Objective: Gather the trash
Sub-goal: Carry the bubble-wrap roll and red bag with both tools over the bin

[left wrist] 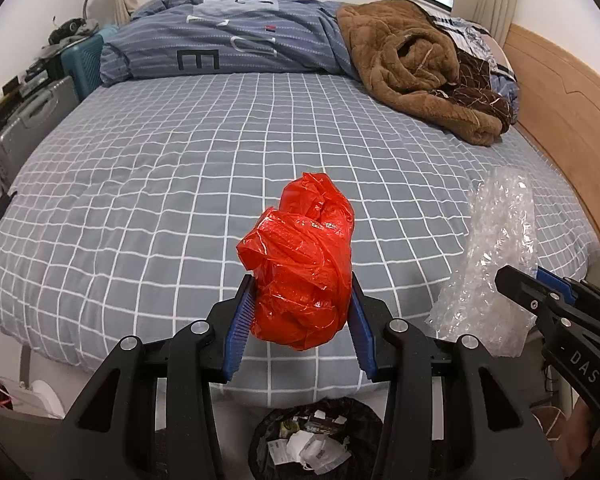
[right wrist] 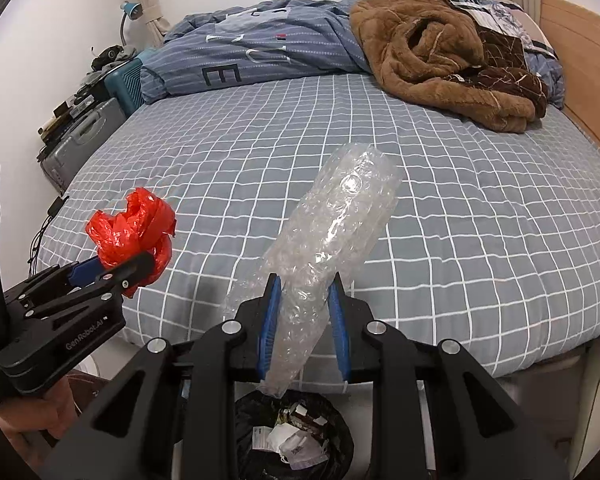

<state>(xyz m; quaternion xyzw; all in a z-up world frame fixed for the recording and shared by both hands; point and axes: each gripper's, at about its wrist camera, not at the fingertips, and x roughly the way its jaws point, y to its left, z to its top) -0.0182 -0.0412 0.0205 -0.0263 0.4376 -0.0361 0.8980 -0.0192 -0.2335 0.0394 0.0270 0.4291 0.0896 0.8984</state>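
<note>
Trash bin [left wrist: 260, 436] (black-lined) below both grippers

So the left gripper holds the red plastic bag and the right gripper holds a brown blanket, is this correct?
Not quite. The right gripper holds clear bubble wrap, as the right wrist view shows. The brown blanket lies on the bed. The left gripper does hold the red plastic bag.

A crumpled red plastic bag [left wrist: 302, 264] hangs above the bed's near edge, left of a rolled clear bubble wrap [right wrist: 324, 264]. Below both, near, a black-lined trash bin [left wrist: 316, 440] holds paper scraps.
</note>
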